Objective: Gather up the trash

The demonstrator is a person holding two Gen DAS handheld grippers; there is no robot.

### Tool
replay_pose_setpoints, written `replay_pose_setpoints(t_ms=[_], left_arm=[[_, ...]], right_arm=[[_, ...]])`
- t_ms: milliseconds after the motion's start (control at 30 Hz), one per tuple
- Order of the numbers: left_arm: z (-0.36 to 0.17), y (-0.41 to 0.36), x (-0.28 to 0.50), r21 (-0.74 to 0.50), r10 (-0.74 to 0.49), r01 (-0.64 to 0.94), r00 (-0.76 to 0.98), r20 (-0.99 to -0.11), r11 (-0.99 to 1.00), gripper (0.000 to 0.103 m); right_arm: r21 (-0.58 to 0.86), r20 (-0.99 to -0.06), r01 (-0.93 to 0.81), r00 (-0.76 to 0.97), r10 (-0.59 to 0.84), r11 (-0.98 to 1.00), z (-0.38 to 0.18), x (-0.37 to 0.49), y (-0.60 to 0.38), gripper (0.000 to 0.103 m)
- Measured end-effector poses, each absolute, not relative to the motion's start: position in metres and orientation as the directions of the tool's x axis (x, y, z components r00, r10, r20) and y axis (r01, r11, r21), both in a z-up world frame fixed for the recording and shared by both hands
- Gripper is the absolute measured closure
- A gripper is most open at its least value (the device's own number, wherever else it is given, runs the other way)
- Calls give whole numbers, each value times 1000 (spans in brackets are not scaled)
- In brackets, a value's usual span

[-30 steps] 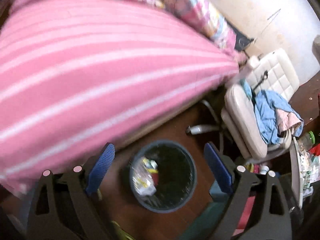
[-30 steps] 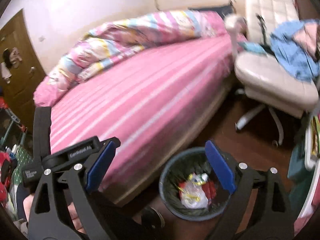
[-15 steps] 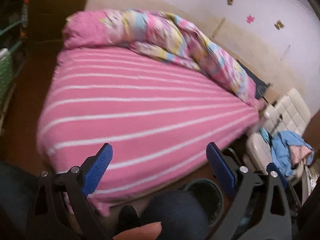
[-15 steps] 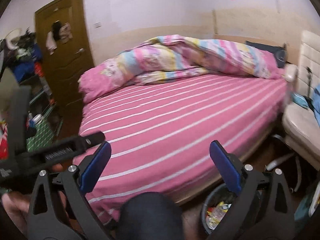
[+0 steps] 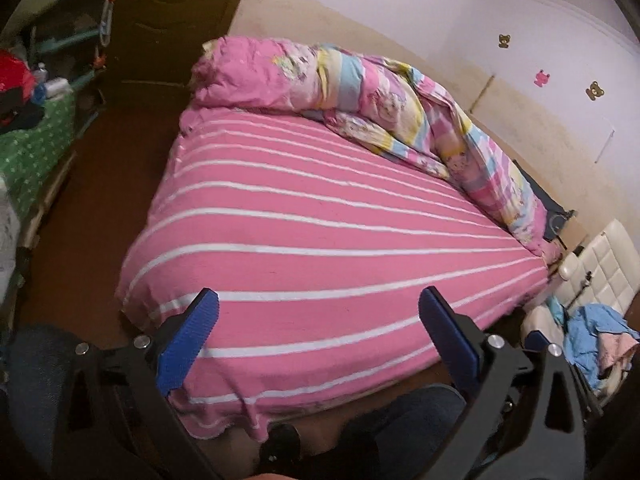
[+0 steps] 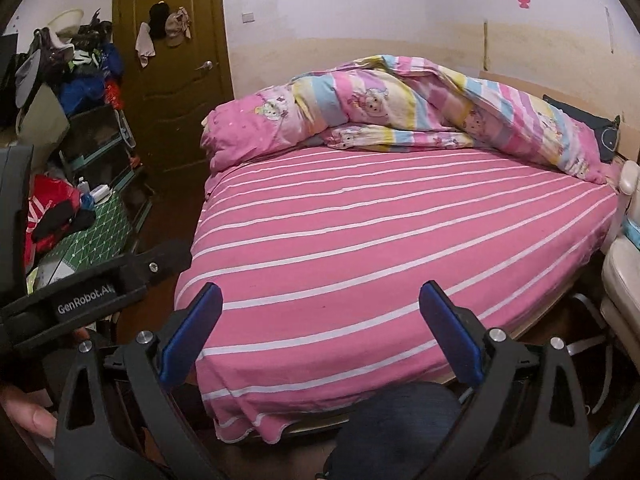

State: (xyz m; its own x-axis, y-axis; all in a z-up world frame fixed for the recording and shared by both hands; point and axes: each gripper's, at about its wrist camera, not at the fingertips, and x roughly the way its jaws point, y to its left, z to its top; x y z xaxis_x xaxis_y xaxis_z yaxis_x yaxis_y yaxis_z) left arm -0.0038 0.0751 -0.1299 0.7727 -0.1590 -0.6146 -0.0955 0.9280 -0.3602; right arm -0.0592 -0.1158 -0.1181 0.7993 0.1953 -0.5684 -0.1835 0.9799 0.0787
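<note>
Both tools are spread wide and carry nothing: left gripper (image 5: 318,326), right gripper (image 6: 320,322). Both face the bed (image 6: 400,232). No trash and no bin appear in either view. Step in hand, as judged: searching. Next move: locate litter, then approach it.

Left wrist view: high over the bed's (image 5: 320,240) near corner, tilted down along the left gripper (image 5: 318,334). Right wrist view: lower, more level, past the right gripper (image 6: 320,330) toward the door (image 6: 172,64). Shared ahead of both: bed, quilt (image 6: 420,108), wall stickers (image 5: 542,78).
</note>
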Motion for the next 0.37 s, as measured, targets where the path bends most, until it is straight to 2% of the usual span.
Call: replay_pose_setpoints(t_ms=[367], left_arm=[[-139, 66, 1, -362, -197, -67, 739, -645, 930, 6]], right_arm=[[96, -576, -166, 795, 190, 982, -122, -64, -128, 6]])
